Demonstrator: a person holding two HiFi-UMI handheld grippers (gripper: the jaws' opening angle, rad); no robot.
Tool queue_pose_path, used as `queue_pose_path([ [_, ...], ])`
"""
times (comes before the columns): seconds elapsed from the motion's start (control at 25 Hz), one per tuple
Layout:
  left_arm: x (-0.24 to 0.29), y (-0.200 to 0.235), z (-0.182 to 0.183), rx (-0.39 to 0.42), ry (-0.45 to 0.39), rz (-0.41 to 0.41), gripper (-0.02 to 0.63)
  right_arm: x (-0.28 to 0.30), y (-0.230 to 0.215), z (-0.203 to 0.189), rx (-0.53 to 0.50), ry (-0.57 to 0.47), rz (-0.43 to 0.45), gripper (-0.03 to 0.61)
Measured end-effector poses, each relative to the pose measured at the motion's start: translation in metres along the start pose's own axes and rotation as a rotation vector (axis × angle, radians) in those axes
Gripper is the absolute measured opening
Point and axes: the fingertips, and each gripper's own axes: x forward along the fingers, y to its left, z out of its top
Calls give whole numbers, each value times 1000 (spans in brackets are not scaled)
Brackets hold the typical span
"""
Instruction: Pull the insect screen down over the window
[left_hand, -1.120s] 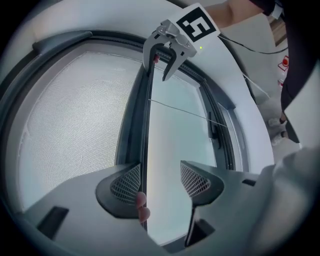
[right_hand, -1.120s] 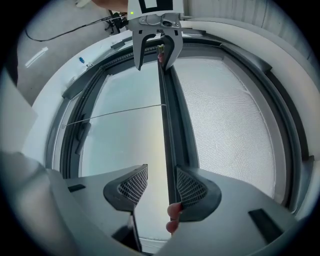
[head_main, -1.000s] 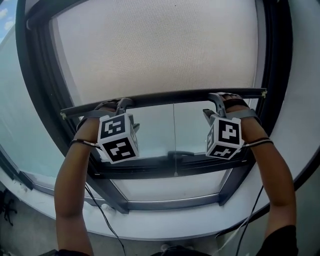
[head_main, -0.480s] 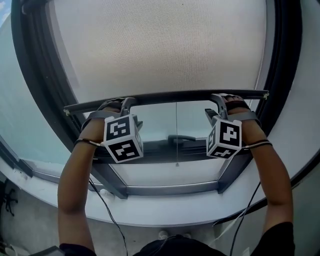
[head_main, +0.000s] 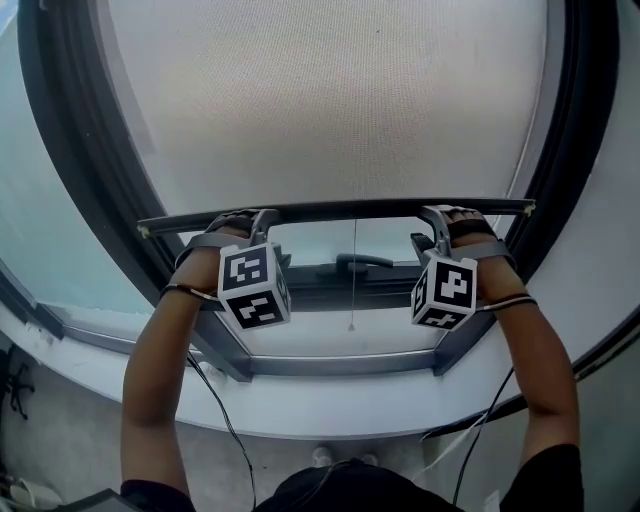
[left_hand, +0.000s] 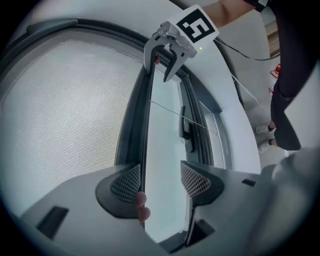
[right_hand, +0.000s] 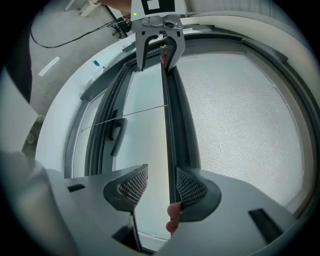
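The beige mesh insect screen (head_main: 330, 100) covers most of the window, and its dark bottom bar (head_main: 340, 212) runs across just above the window handle (head_main: 362, 262). My left gripper (head_main: 262, 222) hooks over the bar near its left end, my right gripper (head_main: 437, 222) near its right end. In the left gripper view the left gripper (left_hand: 161, 177) stands open, the bar (left_hand: 146, 125) lying against the left pad with a person's fingertips beside it. In the right gripper view the right gripper (right_hand: 161, 182) is likewise open, with the bar (right_hand: 165, 115) against the right pad.
A thin pull cord (head_main: 352, 290) hangs from the bar's middle. The dark window frame (head_main: 90, 180) curves round the opening, with the grey lower frame rail (head_main: 340, 365) and pale sill (head_main: 330, 415) below. Cables (head_main: 215, 400) trail from both grippers.
The bottom bar and both grippers have come down toward the window handle and lower frame. The mesh now covers more of the glass.
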Motion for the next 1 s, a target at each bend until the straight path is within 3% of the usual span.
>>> queue_pose_path([
  [0.32,33,-51,-6,-44,11,-77,253,17,63,-2,30,17,112,179],
  [0.56,40,-67,-7,-83,-5,-98,253,18,80,2,41,4,113,179],
  [0.88,66,-109,-15,-31,42,-184,253,31,127,-1,90,-7,233,179],
  [1.0,72,-117,-16,-39,48,-197,253,35,137,-3,78,6,238,181],
])
